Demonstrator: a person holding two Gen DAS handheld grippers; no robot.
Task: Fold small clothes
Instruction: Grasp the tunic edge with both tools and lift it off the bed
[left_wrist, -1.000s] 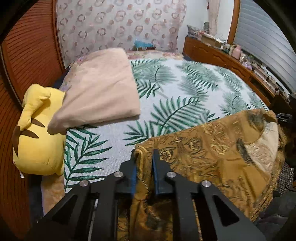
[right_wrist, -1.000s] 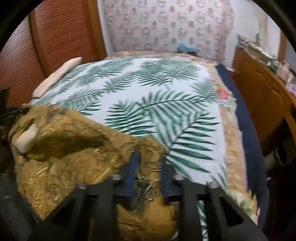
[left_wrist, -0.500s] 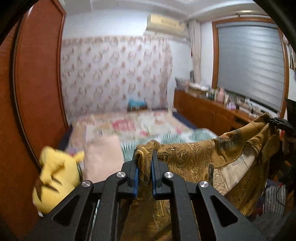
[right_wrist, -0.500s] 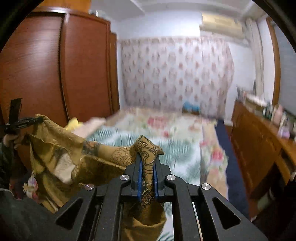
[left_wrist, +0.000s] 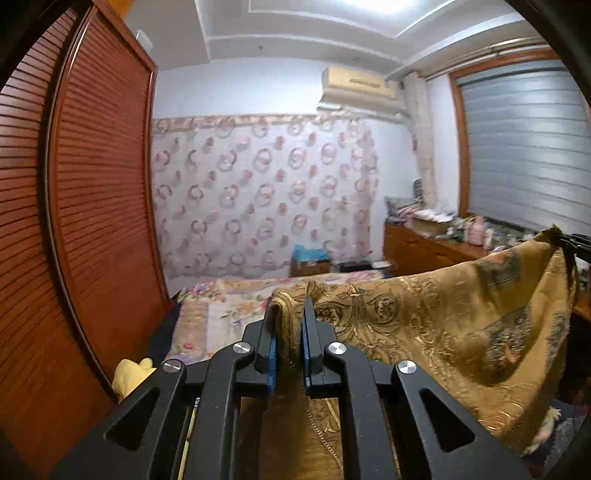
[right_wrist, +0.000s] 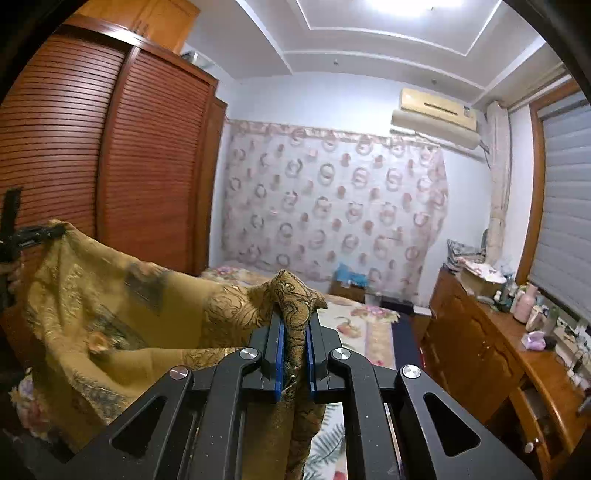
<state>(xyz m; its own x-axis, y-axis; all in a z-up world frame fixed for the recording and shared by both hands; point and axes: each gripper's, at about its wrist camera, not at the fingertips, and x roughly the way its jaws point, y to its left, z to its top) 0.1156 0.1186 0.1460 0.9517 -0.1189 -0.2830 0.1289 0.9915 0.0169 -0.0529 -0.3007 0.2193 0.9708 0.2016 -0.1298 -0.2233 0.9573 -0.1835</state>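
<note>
Cloth, a gold patterned piece, hangs stretched in the air between the two grippers, clear of the bed. Left gripper is clamped on one top corner, right gripper on the other, probably so the piece drops flat and straight before the first fold. Farther off, a cardboard box holding pale items sits on the dresser.

Louvered wooden wardrobe left, ringed curtain behind, shuttered window right.
</note>
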